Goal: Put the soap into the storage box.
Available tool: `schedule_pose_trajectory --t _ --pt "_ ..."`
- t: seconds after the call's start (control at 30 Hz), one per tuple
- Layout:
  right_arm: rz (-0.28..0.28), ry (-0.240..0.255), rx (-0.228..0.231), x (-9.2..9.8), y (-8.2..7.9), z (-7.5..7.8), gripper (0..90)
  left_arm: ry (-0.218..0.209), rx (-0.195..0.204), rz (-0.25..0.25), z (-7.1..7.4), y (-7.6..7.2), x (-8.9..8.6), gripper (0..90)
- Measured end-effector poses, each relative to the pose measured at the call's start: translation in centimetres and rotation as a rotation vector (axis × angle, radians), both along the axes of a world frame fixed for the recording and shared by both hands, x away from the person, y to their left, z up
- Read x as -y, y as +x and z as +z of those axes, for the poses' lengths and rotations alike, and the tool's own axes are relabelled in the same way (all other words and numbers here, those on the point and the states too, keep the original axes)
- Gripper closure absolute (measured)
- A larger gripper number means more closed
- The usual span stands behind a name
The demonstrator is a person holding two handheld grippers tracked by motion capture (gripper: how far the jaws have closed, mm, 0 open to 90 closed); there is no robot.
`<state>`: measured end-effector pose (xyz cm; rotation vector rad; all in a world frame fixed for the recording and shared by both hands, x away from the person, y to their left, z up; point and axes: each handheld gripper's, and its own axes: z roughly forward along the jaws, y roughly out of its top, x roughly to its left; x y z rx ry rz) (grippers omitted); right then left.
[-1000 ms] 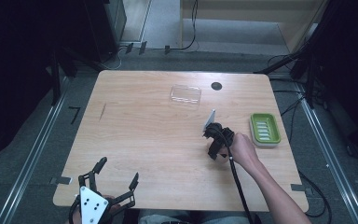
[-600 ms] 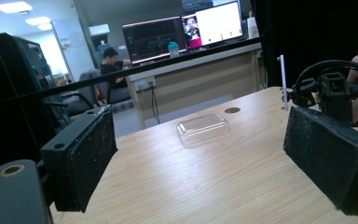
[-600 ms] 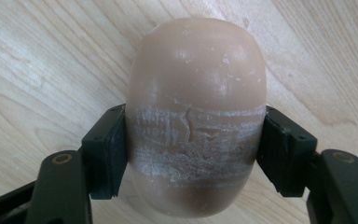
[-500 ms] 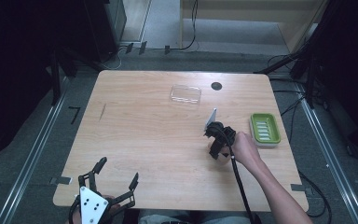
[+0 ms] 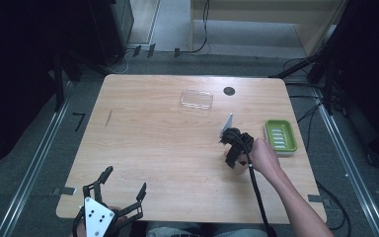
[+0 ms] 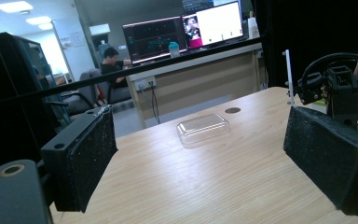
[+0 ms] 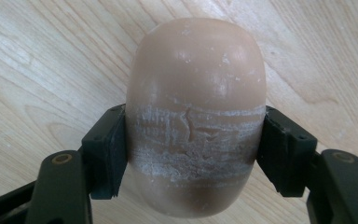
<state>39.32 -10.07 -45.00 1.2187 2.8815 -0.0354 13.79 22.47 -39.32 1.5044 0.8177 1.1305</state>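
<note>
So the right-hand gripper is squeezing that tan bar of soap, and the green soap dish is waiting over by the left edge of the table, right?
Not quite. The right gripper does clamp the tan bar of soap, but the green soap dish sits by the table's right edge, just beyond that hand, not the left. The high view shows this.
</note>
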Motion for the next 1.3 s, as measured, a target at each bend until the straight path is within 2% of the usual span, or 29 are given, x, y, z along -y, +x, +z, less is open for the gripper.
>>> schedule_pose_trajectory --t 1.3 --pt "-0.076 -0.003 -0.004 5.1 -0.1 1.8 33.6 -0.003 0.001 0.0 0.0 0.0 0.0 9.9"
